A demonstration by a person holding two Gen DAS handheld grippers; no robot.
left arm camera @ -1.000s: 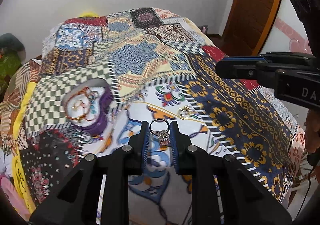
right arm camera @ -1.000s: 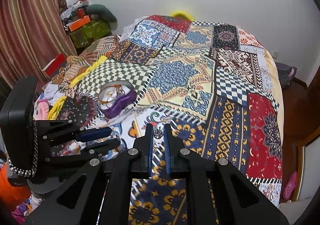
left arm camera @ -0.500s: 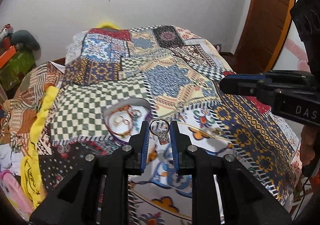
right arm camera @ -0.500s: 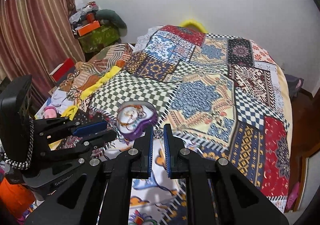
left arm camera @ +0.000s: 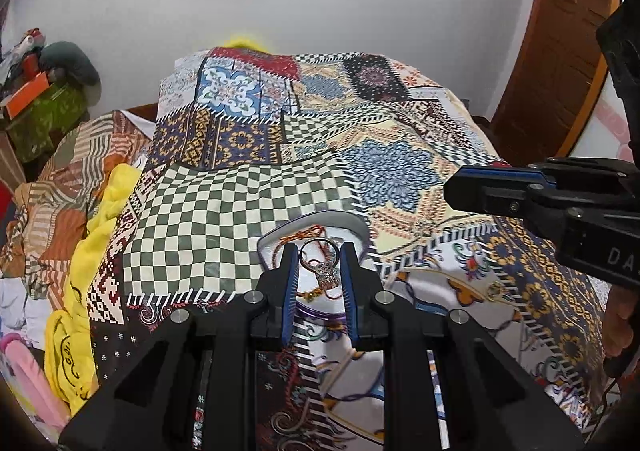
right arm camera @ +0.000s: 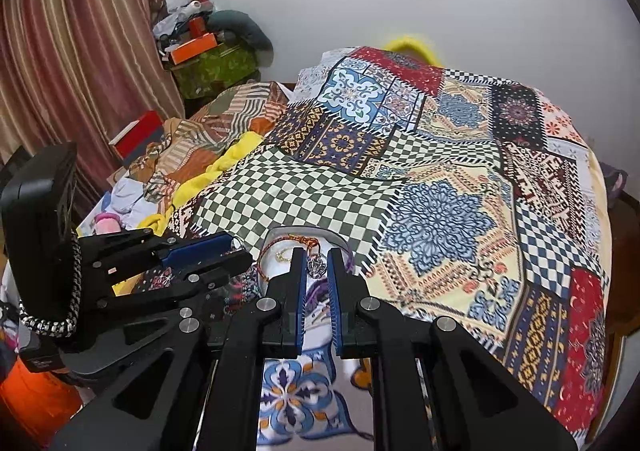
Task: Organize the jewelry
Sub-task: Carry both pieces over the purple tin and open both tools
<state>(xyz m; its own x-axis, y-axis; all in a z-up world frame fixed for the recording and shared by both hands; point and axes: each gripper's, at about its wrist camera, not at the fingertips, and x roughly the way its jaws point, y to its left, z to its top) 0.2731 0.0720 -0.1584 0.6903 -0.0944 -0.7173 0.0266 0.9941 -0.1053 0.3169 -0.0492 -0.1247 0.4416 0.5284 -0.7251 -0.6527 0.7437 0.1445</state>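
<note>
Gripping silver ring [left arm camera: 320, 266] with ornate top, left gripper [left arm camera: 319, 265] narrowed onto band, hung just above and in front of purple jewelry box [left arm camera: 320, 221]. Pinching small silver pendant-like piece [right arm camera: 317, 267], right gripper [right arm camera: 317, 271] nearly closed, poised over same box's near edge. Red-orange cords [left arm camera: 304, 235] and gold chain [right arm camera: 285, 255] seen inside box, just beyond fingertips.

Left hand-held gripper [left arm camera: 319, 267] clamped narrowly; right hand-held gripper [right arm camera: 317, 271] nearly closed.
</note>
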